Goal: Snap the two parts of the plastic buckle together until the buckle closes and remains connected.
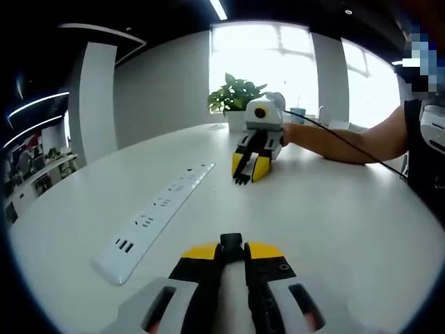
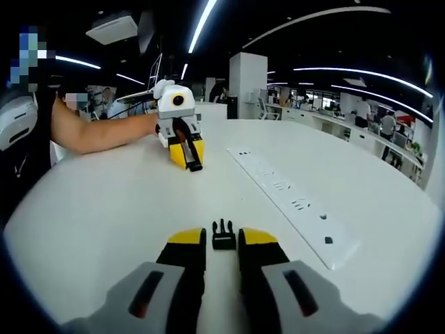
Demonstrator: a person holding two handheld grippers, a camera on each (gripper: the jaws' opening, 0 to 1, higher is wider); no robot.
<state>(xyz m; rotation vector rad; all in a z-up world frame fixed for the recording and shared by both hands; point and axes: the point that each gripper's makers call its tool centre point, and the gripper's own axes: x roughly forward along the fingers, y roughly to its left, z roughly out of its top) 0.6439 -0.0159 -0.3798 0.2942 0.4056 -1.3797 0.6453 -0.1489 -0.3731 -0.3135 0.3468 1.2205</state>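
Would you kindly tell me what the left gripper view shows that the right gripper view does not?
Left gripper view: a potted plant in front of bright windows.
Right gripper view: a pillar and distant office desks under ceiling light strips.
Both: the white table, the power strip, the person's forearm, and both claws, the left claw shut on a black buckle part, the right claw shut on the pronged buckle part.
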